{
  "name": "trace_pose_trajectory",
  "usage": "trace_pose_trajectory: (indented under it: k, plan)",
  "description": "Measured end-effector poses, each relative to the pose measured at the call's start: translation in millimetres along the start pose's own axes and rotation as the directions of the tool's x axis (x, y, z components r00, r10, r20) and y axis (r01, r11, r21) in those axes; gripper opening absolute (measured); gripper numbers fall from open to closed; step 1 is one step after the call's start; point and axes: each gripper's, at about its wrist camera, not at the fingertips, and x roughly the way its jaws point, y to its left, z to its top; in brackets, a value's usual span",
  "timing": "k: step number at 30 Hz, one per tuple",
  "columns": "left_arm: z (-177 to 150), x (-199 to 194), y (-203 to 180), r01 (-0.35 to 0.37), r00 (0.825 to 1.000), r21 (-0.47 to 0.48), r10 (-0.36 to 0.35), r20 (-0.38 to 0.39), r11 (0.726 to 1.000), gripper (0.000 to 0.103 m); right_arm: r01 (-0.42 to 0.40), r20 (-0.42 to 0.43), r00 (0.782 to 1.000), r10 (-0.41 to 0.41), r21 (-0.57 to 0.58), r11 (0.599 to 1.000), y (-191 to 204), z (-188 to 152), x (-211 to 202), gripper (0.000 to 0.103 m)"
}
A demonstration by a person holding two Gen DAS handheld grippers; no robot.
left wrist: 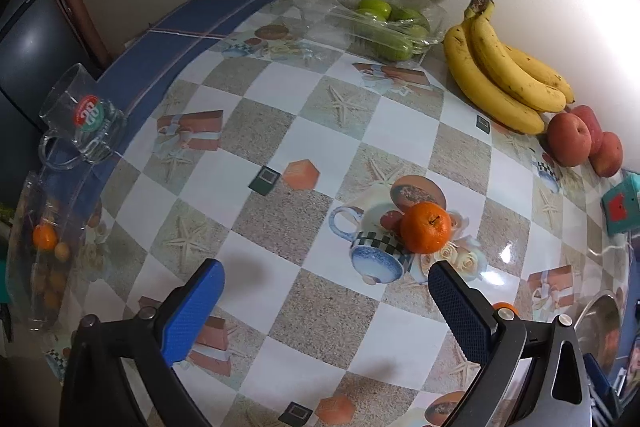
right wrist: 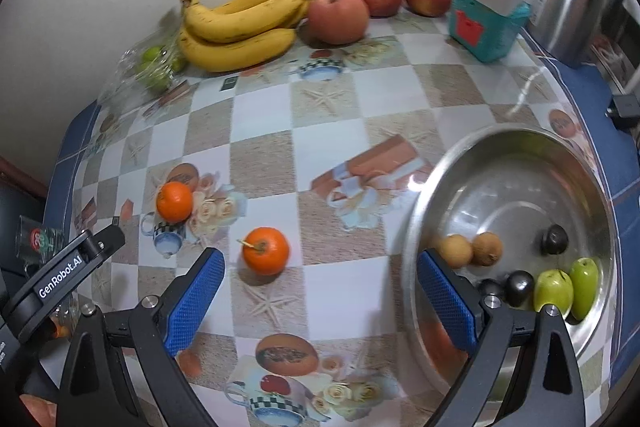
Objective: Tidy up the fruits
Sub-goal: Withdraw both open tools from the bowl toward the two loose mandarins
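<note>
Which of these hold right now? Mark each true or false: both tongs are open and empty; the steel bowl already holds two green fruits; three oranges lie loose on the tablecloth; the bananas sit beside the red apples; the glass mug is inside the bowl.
1. Left tongs and right tongs are open and empty. True.
2. The round steel bowl holds two small green fruits. True.
3. Three oranges lie loose. False: two show, the near orange and the far orange.
4. The yellow banana bunch sits beside the red apples. True.
5. The clear glass mug is in the bowl. False: it stands at the table's edge.
</note>
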Motion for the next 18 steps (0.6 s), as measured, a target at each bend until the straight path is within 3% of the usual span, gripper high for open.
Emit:
trace_pose_trajectory:
  k: [4,18]
  plan:
    - [-1,8,-6,0.029,0.999,0.008,-0.028,-0.032,1.000,0.103,-0.009,0.002,1.000,0.009,-0.029,1.000,9,0,9,0.097]
    - [1,31,-17,0.027,0.996,0.071,-0.021,-0.084,0.997,0.103,0.000,-0.027,1.000,-0.002,-0.053,0.999,18,-4,37,0.097]
